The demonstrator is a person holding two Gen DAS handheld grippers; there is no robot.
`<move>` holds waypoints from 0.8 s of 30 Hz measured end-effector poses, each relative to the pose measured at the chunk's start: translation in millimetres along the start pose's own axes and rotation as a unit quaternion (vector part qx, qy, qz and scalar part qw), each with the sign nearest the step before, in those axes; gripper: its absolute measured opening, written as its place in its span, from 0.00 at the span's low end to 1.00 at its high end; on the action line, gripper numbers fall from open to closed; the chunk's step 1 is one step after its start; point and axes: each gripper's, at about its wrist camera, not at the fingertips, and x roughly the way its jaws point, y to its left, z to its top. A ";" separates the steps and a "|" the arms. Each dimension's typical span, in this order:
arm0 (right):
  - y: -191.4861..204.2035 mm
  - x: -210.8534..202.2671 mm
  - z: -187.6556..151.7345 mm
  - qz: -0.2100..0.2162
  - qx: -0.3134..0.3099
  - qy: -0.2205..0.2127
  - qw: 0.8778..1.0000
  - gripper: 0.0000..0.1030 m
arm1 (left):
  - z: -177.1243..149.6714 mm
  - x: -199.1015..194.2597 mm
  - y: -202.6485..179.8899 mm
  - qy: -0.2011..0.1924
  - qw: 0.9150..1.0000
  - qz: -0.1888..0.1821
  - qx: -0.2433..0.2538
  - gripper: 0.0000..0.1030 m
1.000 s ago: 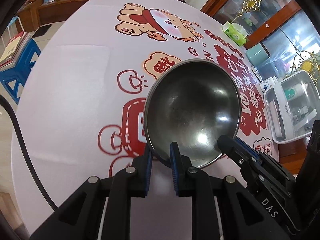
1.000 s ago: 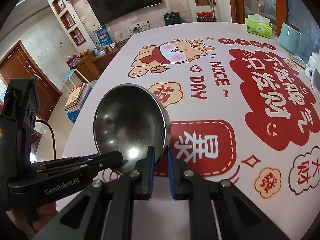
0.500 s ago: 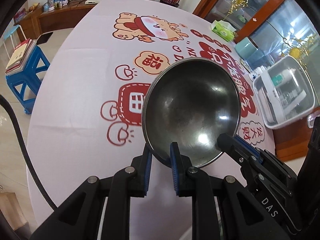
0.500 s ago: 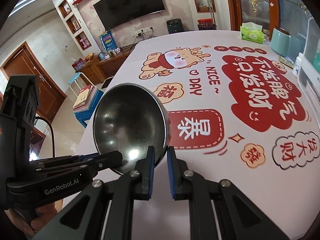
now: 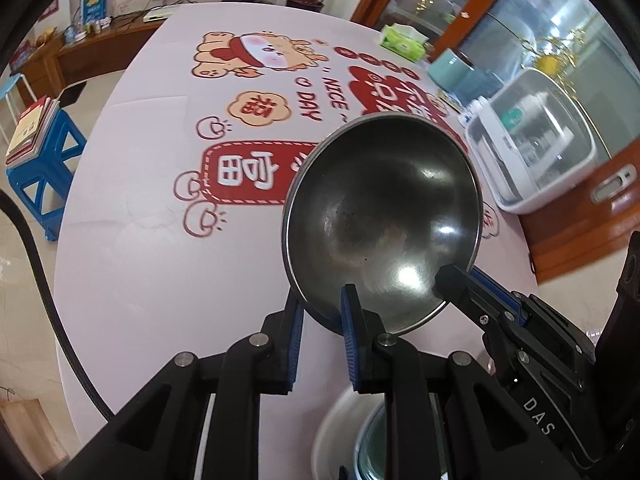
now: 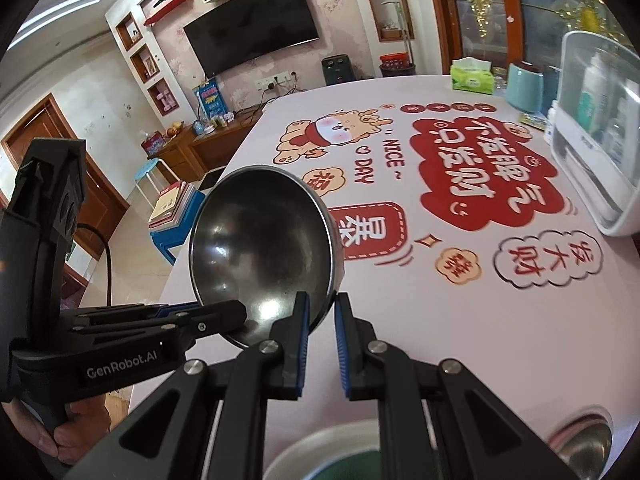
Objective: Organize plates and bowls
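Observation:
Both grippers hold one steel bowl [image 5: 380,216] by its near rim, lifted above the table and tilted toward the cameras. My left gripper [image 5: 320,316] is shut on the rim at its left side. My right gripper [image 6: 320,312] is shut on the rim at its right side; the bowl also shows in the right wrist view [image 6: 260,248]. Below the grippers a white bowl [image 5: 340,432] with a glass dish [image 5: 370,444] inside sits at the table's near edge; it shows in the right wrist view too [image 6: 320,452]. Another steel bowl [image 6: 580,440] lies at the lower right.
The round table [image 5: 140,240] has a pink cloth with red cartoon prints. A white lidded storage box [image 6: 600,140], a teal canister [image 6: 524,86] and a tissue pack [image 6: 472,76] stand along its far right side. A blue stool with books [image 5: 36,148] stands left of the table.
Both grippers have lifted the steel bowl and drawn it back toward the near edge. The white bowl with the glass dish and a second steel bowl have come into view below.

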 end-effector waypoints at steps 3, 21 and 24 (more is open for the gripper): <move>-6.7 -16.9 -11.5 -0.005 0.010 -0.006 1.000 0.12 | -10.7 -6.0 -13.6 0.004 1.000 -0.004 0.017 0.16; -64.7 -101.0 -79.1 -0.049 0.077 -0.004 0.996 0.12 | -71.4 -8.2 -119.2 0.065 0.988 -0.040 0.132 0.17; -75.6 -113.7 -87.9 -0.053 0.085 -0.001 0.995 0.12 | -79.4 -6.4 -137.1 0.075 0.985 -0.046 0.146 0.17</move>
